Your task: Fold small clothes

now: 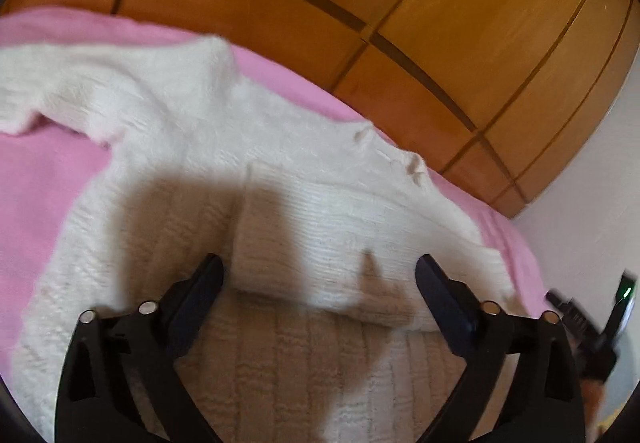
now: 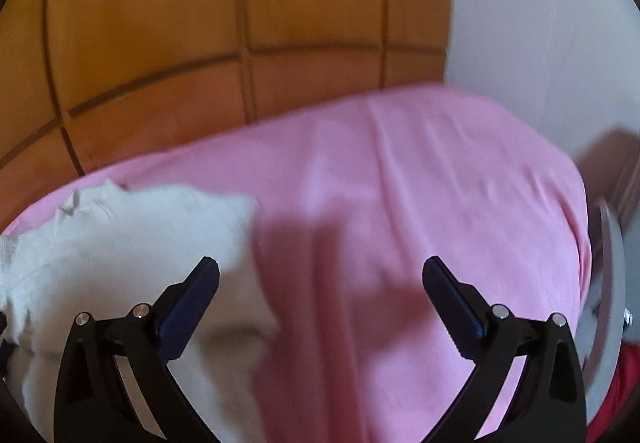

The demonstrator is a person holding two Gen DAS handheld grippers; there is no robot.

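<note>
- No writing, label, brand, number or sign can be read anywhere in either view.
- The white knitted sweater (image 1: 248, 171) shows only its knit; no tag can be seen on it.
- The pink bed cover (image 2: 420, 171) and the wooden wardrobe doors (image 2: 160, 23) are plain.

One white knit sweater (image 1: 168, 115), one pink bedsheet (image 2: 420, 171), two tools: left tool (image 1: 320, 275), right tool (image 2: 320, 275)

Your left wrist camera looks steeply down, close over the white sweater (image 1: 248, 179) on the pink bed (image 1: 48, 179). Your right one faces bare sheet beside it. Both share sweater, bed and wooden wardrobe (image 2: 200, 23).
</note>
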